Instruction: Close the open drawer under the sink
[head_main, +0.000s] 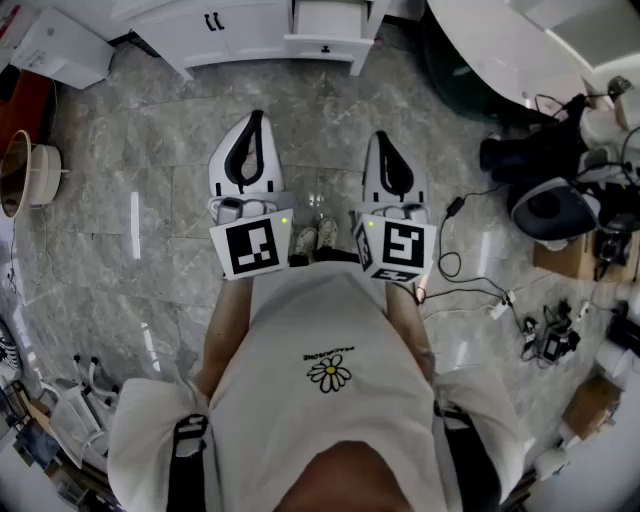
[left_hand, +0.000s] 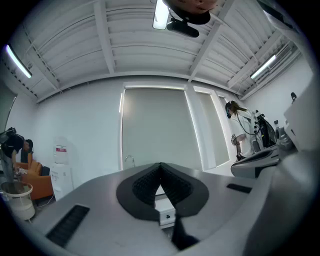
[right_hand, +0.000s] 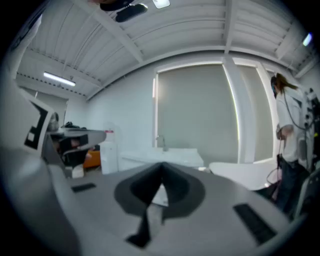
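Note:
At the top of the head view the white sink cabinet (head_main: 215, 25) stands with one drawer (head_main: 325, 30) pulled out toward me, a small dark handle on its front. I hold both grippers level and side by side above the marble floor, pointing at the cabinet and well short of it. The left gripper (head_main: 252, 120) is shut and empty, and so is the right gripper (head_main: 385, 140). In the left gripper view the drawer front (left_hand: 166, 214) shows through the gap under the closed tips (left_hand: 160, 165). The right gripper view shows closed tips (right_hand: 162, 176) below the sink top (right_hand: 170, 156).
A large white rounded tub or table (head_main: 500, 50) stands at the far right. Cables, chargers and dark gear (head_main: 560, 200) litter the floor on the right. A bucket (head_main: 30, 175) and a white box (head_main: 60, 45) sit on the left. A person (right_hand: 290, 140) stands at the right.

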